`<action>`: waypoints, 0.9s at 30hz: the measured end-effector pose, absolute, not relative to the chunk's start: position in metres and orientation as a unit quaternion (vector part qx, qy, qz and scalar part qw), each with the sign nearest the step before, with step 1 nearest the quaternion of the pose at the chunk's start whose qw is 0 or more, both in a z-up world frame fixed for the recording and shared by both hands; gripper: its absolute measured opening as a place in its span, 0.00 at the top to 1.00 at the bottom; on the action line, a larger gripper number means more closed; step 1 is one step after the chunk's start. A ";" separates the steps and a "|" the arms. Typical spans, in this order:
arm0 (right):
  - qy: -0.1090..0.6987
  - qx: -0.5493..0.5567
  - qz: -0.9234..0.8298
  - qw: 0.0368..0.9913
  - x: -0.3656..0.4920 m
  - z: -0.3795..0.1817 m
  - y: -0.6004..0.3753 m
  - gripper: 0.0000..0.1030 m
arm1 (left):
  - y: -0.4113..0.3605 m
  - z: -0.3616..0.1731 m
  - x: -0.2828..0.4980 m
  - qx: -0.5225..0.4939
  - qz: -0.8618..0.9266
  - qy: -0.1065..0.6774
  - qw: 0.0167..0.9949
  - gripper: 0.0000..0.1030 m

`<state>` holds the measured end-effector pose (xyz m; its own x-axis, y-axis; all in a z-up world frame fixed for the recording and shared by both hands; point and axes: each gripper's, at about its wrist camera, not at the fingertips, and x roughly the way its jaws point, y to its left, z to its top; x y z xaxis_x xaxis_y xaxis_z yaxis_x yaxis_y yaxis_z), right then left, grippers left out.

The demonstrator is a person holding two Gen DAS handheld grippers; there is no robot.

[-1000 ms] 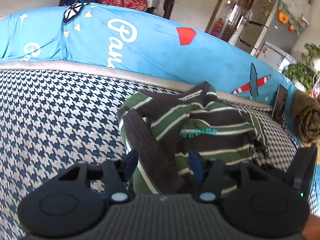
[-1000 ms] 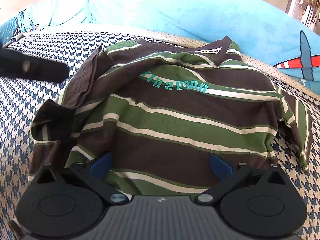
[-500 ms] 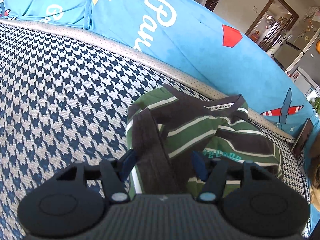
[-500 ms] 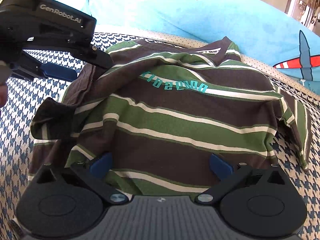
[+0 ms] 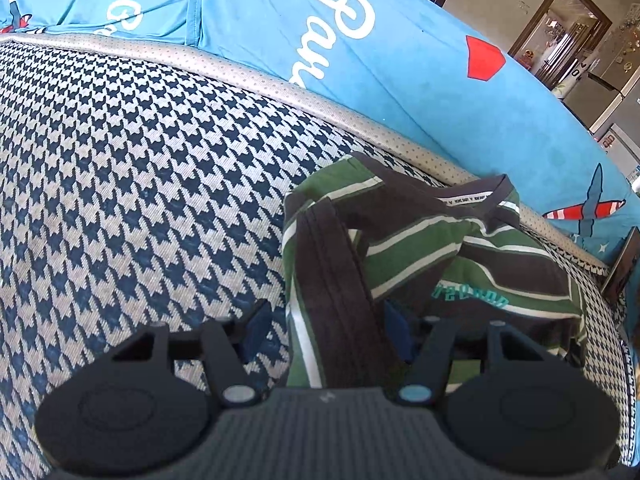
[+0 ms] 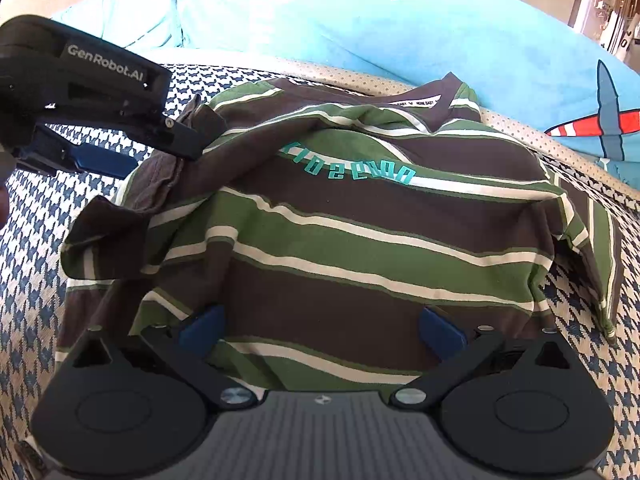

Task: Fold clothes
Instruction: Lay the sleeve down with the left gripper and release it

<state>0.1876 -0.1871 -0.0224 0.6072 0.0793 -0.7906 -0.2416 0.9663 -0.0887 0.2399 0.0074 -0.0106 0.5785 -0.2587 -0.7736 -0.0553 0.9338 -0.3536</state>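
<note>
A green, brown and white striped T-shirt (image 6: 360,240) lies crumpled on a houndstooth sofa seat (image 5: 140,200), collar toward the backrest and teal lettering up. My left gripper (image 5: 326,330) stands open over the shirt's left edge. A dark brown sleeve band (image 5: 336,280) runs between its blue fingers without being pinched. In the right wrist view the left gripper (image 6: 160,156) sits at that sleeve, at the upper left. My right gripper (image 6: 322,330) hangs wide open over the shirt's near hem, with fabric below and between its fingers but no grip.
A bright blue cover (image 5: 400,80) with white lettering, a red shape and plane prints drapes the backrest behind the shirt. A dark flat object (image 5: 622,264) leans at the seat's far right. Bare houndstooth fabric spreads left of the shirt. A doorway (image 5: 560,20) and cabinets show beyond.
The left gripper came in from the left, sank and rolled, settling over the shirt's left sleeve; its jaws look slightly wider. The right gripper and the shirt have stayed put.
</note>
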 end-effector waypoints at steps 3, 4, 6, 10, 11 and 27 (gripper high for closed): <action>0.433 -0.093 0.090 0.892 0.188 -0.023 -0.187 0.00 | 0.007 -0.013 0.241 -0.183 -0.059 0.457 0.868 0.43; 0.433 -0.093 0.090 0.892 0.188 -0.023 -0.187 0.00 | 0.006 -0.014 0.241 -0.184 -0.059 0.457 0.868 0.43; 0.433 -0.094 0.090 0.892 0.187 -0.023 -0.187 0.00 | 0.006 -0.013 0.239 -0.180 -0.049 0.451 0.873 0.47; 0.433 -0.093 0.090 0.892 0.187 -0.023 -0.187 0.00 | 0.010 -0.013 0.239 -0.192 -0.050 0.448 0.871 0.75; 0.434 -0.093 0.090 0.892 0.187 -0.023 -0.187 0.00 | 0.011 -0.013 0.238 -0.192 -0.050 0.447 0.872 0.77; 0.434 -0.093 0.089 0.892 0.188 -0.023 -0.187 0.00 | 0.025 0.024 0.212 -0.105 0.010 0.353 0.930 0.84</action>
<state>0.1877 -0.1870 -0.0226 0.6072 0.0768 -0.7908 -0.2391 0.9668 -0.0897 0.2123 0.0252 0.0236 0.7511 -0.0562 -0.6578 -0.0924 0.9776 -0.1890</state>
